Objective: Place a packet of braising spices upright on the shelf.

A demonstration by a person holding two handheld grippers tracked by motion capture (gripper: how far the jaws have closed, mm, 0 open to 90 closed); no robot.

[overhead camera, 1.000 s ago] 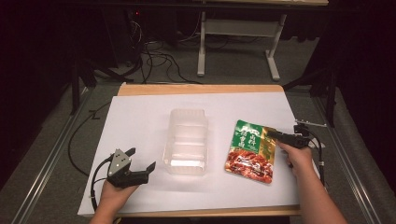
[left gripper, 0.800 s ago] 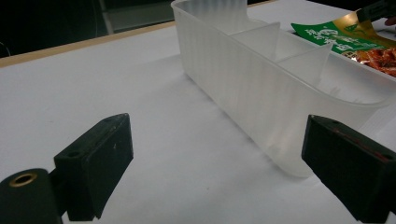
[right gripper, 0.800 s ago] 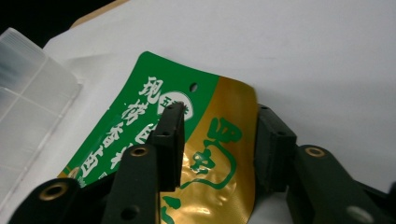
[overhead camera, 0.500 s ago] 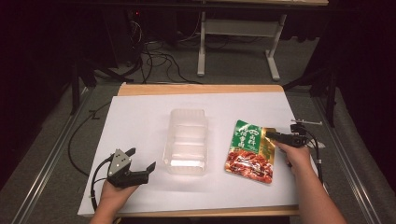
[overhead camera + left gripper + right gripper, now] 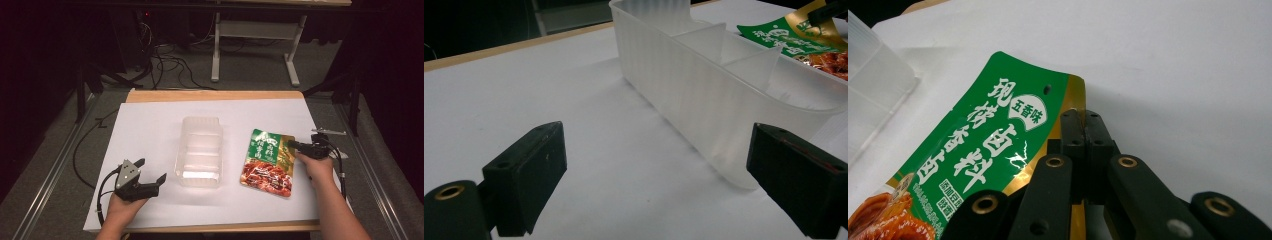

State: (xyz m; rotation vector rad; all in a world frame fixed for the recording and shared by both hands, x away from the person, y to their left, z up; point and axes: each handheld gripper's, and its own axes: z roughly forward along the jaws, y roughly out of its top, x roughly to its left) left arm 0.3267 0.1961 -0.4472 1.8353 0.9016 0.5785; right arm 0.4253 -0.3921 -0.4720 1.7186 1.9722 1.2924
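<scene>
The right gripper (image 5: pixel 295 145) is seen at the right side of the white table (image 5: pixel 150 125), held low in the person's right hand (image 5: pixel 315 167). Its jaws have just been closing and are now brought together on the gold edge strip of the green sauce packet (image 5: pixel 267 161); in the right gripper view the pads are pressed flat against each other with the packet's edge (image 5: pixel 1075 105) caught between them. The packet lies flat on the table, stretching away from the jaws toward the left of that gripper, with its red pictured end nearer the person and its green printed end farther off.

The clear plastic tray (image 5: pixel 200 150) is set beyond the packet on the far side from the right gripper, near the packet but not touching it. Its inner dividers are visible in the left gripper view, where its wall (image 5: pixel 684 85) runs away ahead of the jaws.

The left gripper (image 5: pixel 150 176) is held in the person's left hand (image 5: pixel 122 207) near the table's front edge. Its jaws are spread wide apart and nothing is held between them. The near end of the tray is found just ahead of it and toward its right jaw; contact with that jaw cannot be determined.
</scene>
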